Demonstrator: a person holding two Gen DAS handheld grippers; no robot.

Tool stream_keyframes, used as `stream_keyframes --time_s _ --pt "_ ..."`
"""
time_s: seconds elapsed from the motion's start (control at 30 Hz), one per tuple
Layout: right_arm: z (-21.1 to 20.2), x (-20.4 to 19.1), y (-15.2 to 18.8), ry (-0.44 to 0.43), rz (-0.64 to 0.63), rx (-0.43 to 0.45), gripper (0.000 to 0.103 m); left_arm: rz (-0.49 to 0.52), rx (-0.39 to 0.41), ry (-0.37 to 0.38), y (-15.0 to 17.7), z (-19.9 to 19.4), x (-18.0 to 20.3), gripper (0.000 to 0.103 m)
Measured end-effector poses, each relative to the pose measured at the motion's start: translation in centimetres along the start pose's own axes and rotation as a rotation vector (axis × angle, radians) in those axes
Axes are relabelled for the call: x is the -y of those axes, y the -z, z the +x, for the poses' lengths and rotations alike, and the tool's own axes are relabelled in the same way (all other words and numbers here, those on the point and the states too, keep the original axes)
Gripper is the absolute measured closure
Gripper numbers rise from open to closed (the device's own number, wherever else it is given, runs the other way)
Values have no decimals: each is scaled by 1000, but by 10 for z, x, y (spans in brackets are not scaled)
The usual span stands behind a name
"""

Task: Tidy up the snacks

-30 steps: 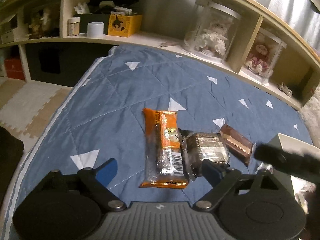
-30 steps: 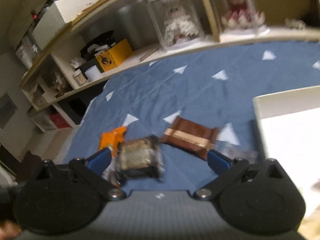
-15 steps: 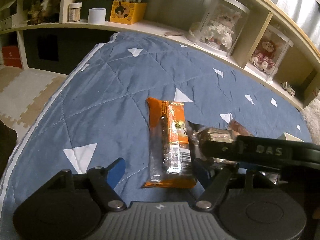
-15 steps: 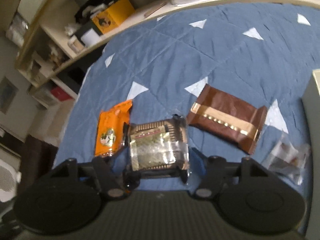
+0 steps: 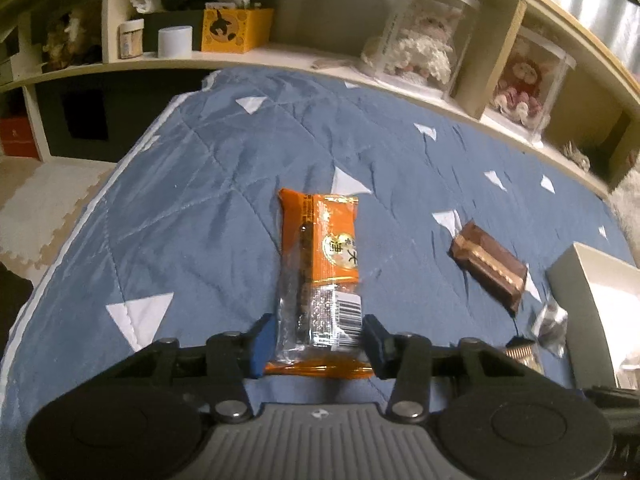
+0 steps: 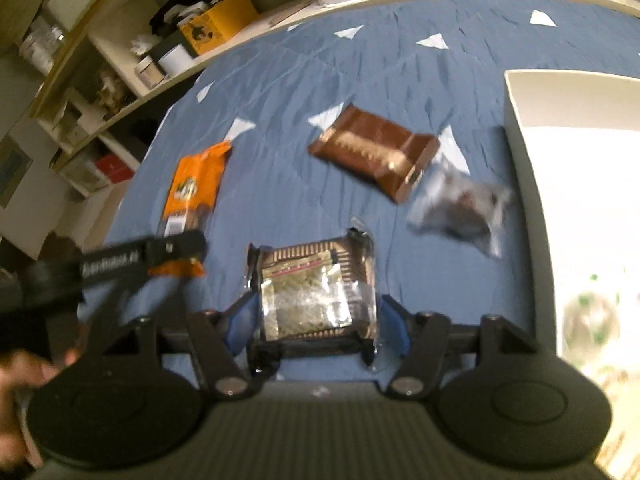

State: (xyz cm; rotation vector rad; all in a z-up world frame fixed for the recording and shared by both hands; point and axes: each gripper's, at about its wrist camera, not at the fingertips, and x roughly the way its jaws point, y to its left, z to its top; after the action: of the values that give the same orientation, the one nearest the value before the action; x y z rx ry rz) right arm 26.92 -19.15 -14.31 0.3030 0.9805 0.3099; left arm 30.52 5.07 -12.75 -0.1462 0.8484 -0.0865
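- Left gripper (image 5: pixel 318 342): the blue fingers (image 5: pixel 262 340) sit on either side of the near end of the orange snack pack (image 5: pixel 320 268). They stand at about the pack's width; whether they press it cannot be told. The pack lies flat on the blue quilt (image 5: pixel 180 220), long axis pointing away from the camera.
- Right gripper (image 6: pixel 316 324): the blue fingers (image 6: pixel 240 322) flank the foil-topped snack tray (image 6: pixel 314 296), with small gaps showing at both sides. A firm grip cannot be confirmed.
- Pose: both grippers are low over the quilt, pointing toward the shelf (image 5: pixel 280 56). In the right wrist view the left gripper's body crosses the near end of the orange pack, and part of a hand (image 6: pixel 24 376) shows at the left edge.
- Surroundings: a brown snack bar (image 6: pixel 374 152) lies beyond the tray, touching a small clear wrapper (image 6: pixel 460 212). The wrapper lies just beside the white box (image 6: pixel 520 152) at the right.
- The shelf holds a yellow box (image 5: pixel 236 30) and clear cases with dolls (image 5: pixel 424 52).
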Motion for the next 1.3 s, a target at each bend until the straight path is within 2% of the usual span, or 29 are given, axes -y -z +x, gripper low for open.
stream_keyframes --time_s 0.2,0.27,0.4,0.53,0.63,0.67,0.8,0.87,0.93,0.97,1.03,1.1,1.3 --pt "-15 -6 25 9 -67 -11 33 113 -128 12 2 -16 5 56" --pt "-18 -9 32 15 -98 -13 32 164 -146 13 5 -22 10 54" --pt "-15 -26 29 46 -191 4 24 162 -101 -10 7 -24 11 48" --pt "-15 -35 31 55 -202 17 10 129 -75 -4 5 -16 13 47" --pt "-10 -36 29 79 -212 27 6 77 -75 -4 3 -6 12 44" --pt "-8 -37 29 87 -226 28 5 68 -72 -5 3 -4 13 40" --pt "1 -43 30 144 -276 31 3 83 -55 -17 4 0 19 38" --pt "5 -43 28 142 -266 24 5 86 -50 -19 4 2 20 38" --pt "8 -41 25 104 -250 6 15 79 -49 -18 4 3 18 39" --pt "8 -39 24 97 -247 0 16 76 -51 -19 4 3 18 40" --pt "7 -41 27 112 -281 -2 24 82 -51 -31 4 3 19 45" --pt "5 -42 30 116 -309 -2 27 99 -52 -54 4 2 20 57" --pt "-3 -34 32 89 -277 19 35 89 -55 -29 8 -7 17 62"
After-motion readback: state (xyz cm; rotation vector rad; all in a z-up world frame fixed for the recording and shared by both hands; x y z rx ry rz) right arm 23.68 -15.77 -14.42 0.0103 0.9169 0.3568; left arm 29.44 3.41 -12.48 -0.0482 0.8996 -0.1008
